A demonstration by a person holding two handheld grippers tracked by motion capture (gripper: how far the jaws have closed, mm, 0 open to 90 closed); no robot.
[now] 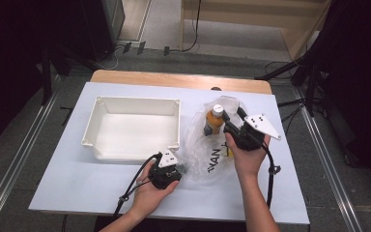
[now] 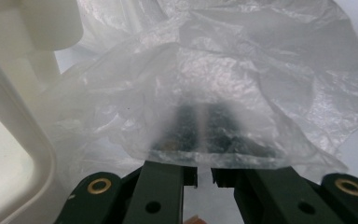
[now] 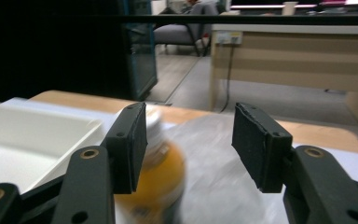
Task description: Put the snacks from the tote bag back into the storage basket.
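The bench (image 1: pixel 77 183), covered in white, carried a white tray (image 1: pixel 104 145) on its left half, the tray standing open. To the right of the tray lay a clear plastic bag (image 1: pixel 200 145), crumpled, with dark lettering on its near part. An orange bottle (image 1: pixel 214 121) with a white cap stood upright at the far end of the bag, just right of the tray's far right corner. The right gripper (image 1: pixel 233 116) was held above the bag, just right of the bottle; in its own view its fingers (image 3: pixel 261 144) stood apart, with the blurred bottle behind the left one and nothing gripped between them. The left gripper (image 1: pixel 178 170) sat at the bag's near left edge, its fingers (image 2: pixel 168 179) together and clamped on the film.
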